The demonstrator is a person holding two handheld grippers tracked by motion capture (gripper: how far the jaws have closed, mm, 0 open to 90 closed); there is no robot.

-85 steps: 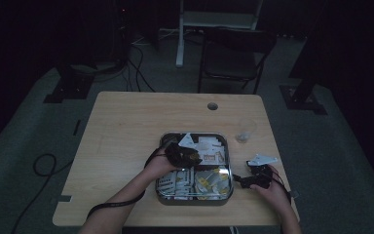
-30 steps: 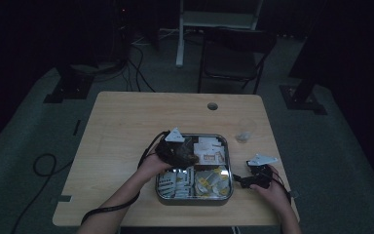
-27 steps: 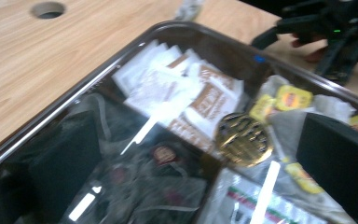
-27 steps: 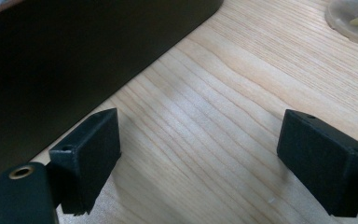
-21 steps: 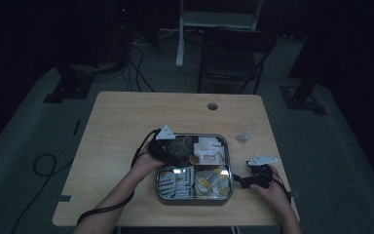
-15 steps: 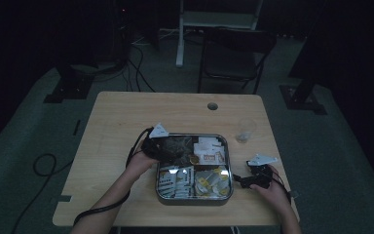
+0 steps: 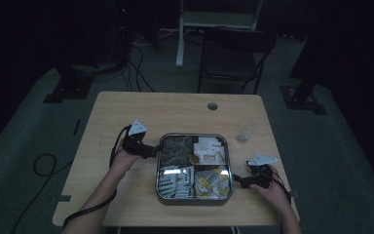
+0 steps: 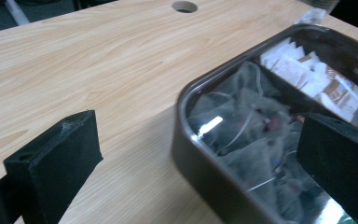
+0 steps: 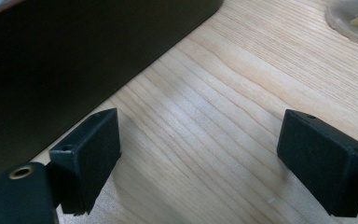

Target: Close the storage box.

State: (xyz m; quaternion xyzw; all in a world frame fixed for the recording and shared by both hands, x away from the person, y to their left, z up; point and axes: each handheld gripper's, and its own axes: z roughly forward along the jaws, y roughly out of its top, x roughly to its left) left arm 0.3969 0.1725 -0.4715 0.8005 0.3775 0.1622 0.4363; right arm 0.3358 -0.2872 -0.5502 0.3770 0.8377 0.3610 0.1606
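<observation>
1. High view: a square metal tray (image 7: 195,197) sits on the near half of the wooden desk (image 7: 175,112), split into four compartments.
2. The far-left compartment holds dark mesh tea bags (image 7: 176,147); the far-right one holds white and brown sachets (image 7: 209,151); the near-left holds striped packets (image 7: 173,178); the near-right holds yellow-marked packets (image 7: 212,179).
3. The left gripper (image 7: 152,151) lies just beside the tray's left wall, level with the far-left compartment, its jaws pointing toward the tray.
4. Left gripper view: the jaws are spread wide with nothing pinched. They have just been opening. The left jaw stands over bare desk (image 8: 98,70). The right jaw stands over the tray's (image 8: 200,154) inside, so the tray's near corner wall lies between them, untouched as far as can be seen.
5. In that same view the mesh tea bags (image 8: 242,121) fill the nearest compartment, with the white sachets (image 8: 303,70) beyond a divider.
6. The right gripper (image 7: 239,182) rests near the desk's right edge, just beside the tray's right wall.
7. Right gripper view: its jaws are spread wide and hold nothing, with bare desk (image 9: 205,121) between them and the tray's dark outer wall (image 9: 74,51) to the upper left.
8. A clear plastic cup (image 7: 246,129) stands apart on the desk beyond the right gripper; its base (image 9: 354,18) shows at the top right of the right gripper view.
</observation>
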